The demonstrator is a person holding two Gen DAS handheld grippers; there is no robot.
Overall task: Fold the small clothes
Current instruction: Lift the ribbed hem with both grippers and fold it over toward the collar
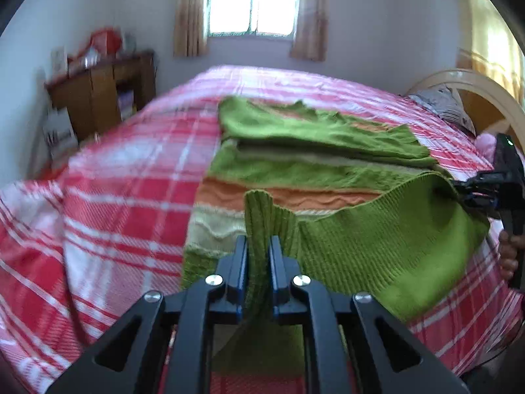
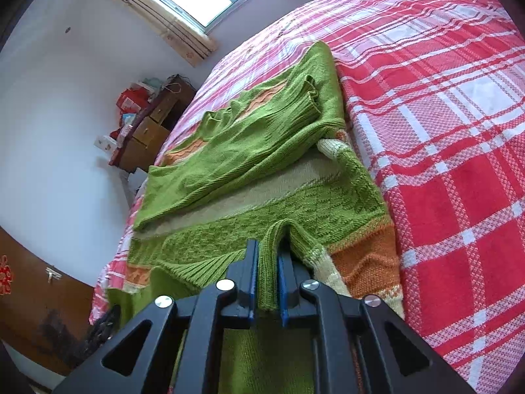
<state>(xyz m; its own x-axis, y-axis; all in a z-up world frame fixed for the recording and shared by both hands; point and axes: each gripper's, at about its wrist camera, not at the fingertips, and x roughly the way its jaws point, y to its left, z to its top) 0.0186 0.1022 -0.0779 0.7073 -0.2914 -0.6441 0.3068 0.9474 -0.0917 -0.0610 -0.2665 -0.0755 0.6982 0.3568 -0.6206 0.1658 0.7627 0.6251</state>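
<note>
A green knit sweater (image 1: 295,164) with orange and cream stripes lies on the bed, its sleeves folded across the chest. My left gripper (image 1: 258,246) is shut on the ribbed bottom hem and lifts it off the bed. My right gripper (image 1: 459,190) shows at the right edge of the left wrist view, holding the other hem corner. In the right wrist view the right gripper (image 2: 267,256) is shut on a pinch of ribbed hem, with the sweater (image 2: 262,151) spread ahead of it.
The bed carries a red, pink and white plaid cover (image 1: 115,203). A wooden cabinet (image 1: 105,92) with clutter stands at the left wall. A curved headboard (image 1: 475,98) and pillow are at the right. A window (image 1: 252,0) is on the far wall.
</note>
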